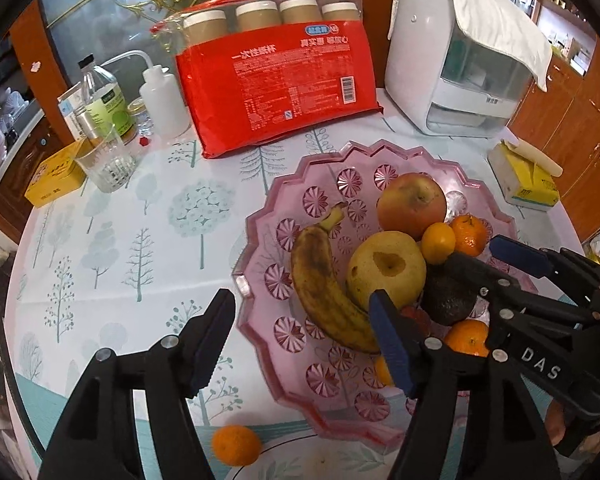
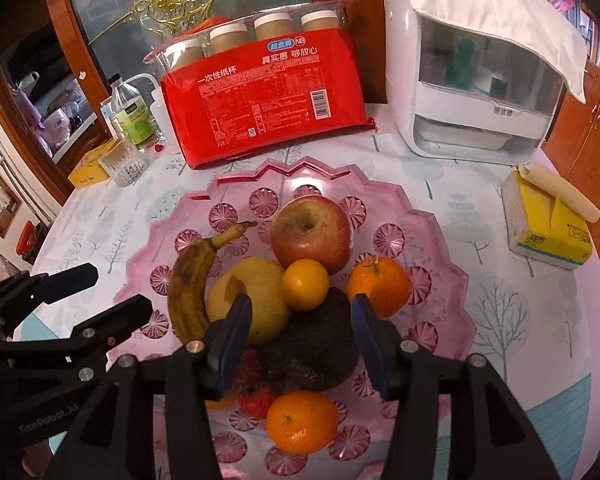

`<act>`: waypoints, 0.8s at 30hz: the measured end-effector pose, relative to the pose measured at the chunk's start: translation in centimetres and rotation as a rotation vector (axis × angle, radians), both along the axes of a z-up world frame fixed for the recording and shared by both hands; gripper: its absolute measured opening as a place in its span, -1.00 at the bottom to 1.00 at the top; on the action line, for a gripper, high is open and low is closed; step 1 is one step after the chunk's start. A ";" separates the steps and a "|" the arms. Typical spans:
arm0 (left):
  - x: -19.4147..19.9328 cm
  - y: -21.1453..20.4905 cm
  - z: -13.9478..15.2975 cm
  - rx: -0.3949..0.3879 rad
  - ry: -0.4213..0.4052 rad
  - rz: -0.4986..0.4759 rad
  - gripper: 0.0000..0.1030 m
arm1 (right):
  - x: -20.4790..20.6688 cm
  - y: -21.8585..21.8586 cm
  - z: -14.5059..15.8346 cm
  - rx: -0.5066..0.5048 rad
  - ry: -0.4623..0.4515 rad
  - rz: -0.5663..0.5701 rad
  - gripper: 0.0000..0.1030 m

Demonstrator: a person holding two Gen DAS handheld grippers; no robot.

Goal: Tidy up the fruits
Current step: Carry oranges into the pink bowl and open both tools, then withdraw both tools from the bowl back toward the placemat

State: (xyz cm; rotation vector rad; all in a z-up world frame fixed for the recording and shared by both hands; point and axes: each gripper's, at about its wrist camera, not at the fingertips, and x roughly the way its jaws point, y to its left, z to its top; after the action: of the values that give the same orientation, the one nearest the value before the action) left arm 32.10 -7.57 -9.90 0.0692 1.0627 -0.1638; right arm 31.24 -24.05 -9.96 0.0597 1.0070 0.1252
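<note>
Left wrist view: nearest the camera, one small orange [image 1: 236, 443] is seen lying loose on the worktop [image 1: 112, 264], outside the pink fruit tray [image 1: 260, 216], while the left tongs [image 1: 300, 344] stand parted and empty over the tray's edge. Right wrist view: the right tongs [image 2: 300, 340] are likewise parted, holding nothing, poised over the dark avocado [image 2: 312, 344]. Beyond these, banana [image 2: 188, 292], pear [image 2: 252, 300], apple [image 2: 310, 238] and oranges are already gathered in the tray, so the task is judged nearly complete, the stray orange outstanding.

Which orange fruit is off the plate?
The small orange on the tablecloth, near the left hand-held gripper; the others lie in the pink plate.
</note>
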 end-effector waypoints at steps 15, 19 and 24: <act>-3.9 3.2 2.9 -0.021 -0.022 0.067 0.32 | -3.4 0.8 3.0 0.019 -0.030 -0.017 0.02; -5.5 4.0 4.2 -0.023 -0.038 0.082 0.32 | -4.5 0.8 4.1 0.007 -0.041 -0.042 0.10; -8.2 4.7 6.4 -0.021 -0.076 0.096 0.59 | -6.3 0.9 5.9 -0.043 -0.068 -0.074 0.23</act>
State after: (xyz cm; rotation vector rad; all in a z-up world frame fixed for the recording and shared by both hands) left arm 23.95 -2.86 -3.53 0.0051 0.9863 -0.0846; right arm 24.99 -23.13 -4.02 0.0536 0.9379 0.0377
